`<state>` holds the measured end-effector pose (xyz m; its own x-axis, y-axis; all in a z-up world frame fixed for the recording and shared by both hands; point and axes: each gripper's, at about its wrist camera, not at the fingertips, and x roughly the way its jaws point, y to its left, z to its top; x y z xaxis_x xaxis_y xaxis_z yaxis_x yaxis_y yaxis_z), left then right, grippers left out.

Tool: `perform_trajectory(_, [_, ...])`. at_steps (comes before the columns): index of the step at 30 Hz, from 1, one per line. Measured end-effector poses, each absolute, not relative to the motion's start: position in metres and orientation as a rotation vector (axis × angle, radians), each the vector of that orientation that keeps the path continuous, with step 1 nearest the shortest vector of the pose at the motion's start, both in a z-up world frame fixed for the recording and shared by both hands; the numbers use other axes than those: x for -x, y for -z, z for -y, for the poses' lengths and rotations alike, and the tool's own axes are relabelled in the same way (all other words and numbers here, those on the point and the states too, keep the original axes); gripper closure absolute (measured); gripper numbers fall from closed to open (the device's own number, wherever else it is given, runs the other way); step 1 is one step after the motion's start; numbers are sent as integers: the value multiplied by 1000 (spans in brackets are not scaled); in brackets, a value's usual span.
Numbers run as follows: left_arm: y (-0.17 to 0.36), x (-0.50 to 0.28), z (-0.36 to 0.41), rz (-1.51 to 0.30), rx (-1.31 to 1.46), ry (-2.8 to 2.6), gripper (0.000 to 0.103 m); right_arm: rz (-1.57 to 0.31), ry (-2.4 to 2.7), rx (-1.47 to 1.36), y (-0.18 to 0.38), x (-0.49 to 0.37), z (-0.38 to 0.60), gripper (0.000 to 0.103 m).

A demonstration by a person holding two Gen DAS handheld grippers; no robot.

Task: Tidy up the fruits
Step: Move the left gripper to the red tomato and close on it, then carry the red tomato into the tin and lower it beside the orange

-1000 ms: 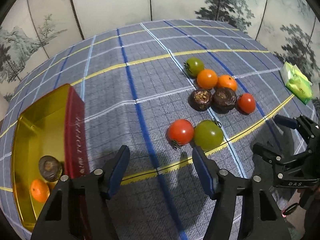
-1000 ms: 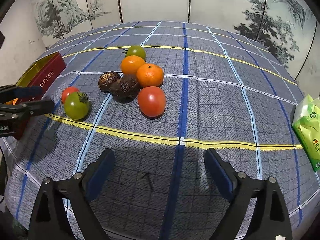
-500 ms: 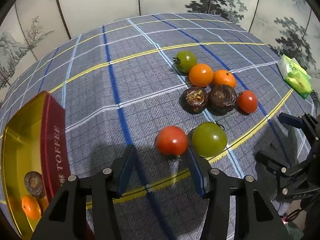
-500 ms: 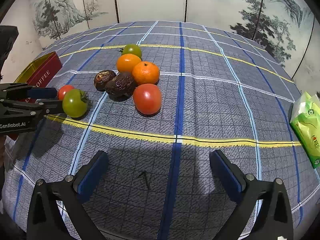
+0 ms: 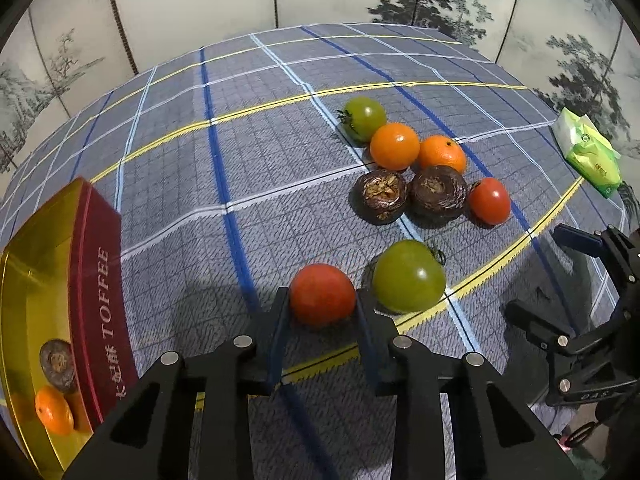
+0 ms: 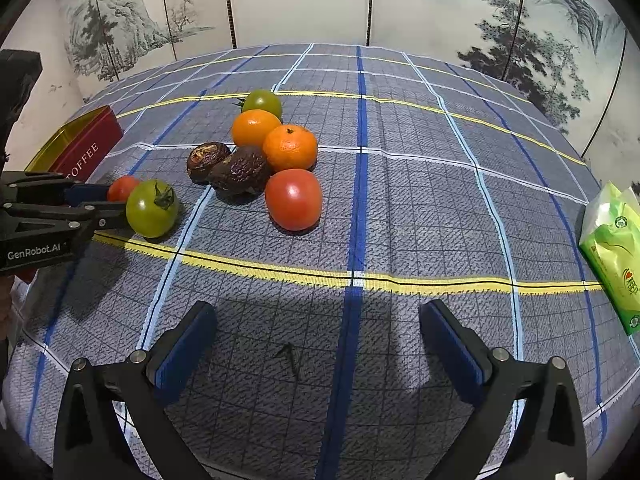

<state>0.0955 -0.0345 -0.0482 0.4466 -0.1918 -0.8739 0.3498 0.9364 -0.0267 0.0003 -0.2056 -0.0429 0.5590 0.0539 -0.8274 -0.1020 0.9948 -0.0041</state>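
A red tomato (image 5: 322,294), near the plaid tablecloth's (image 5: 280,152) front edge, is clamped by the left gripper (image 5: 320,312); contact seems firm. A gentle straight lift toward the toffee tin (image 5: 94,280) is advised. The right gripper (image 6: 316,344) is held wide open, empty.

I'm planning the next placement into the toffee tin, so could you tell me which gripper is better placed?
Left. The left gripper is shut on the red tomato beside the toffee tin; the right gripper hangs open and empty.

Woven tablecloth (image 5: 280,152), glossy metal tin (image 5: 36,280), wrinkled dark fruits (image 5: 382,196)
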Motion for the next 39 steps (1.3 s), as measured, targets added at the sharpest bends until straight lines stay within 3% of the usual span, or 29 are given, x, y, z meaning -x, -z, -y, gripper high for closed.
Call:
perform_trajectory(23, [12, -70, -1, -1028, -58, 234, 71, -960, -85, 52, 44, 1, 205, 0])
perform_trajectory(39, [-22, -54, -71, -955, 32, 59, 71, -979, -83, 52, 44, -3, 205, 0])
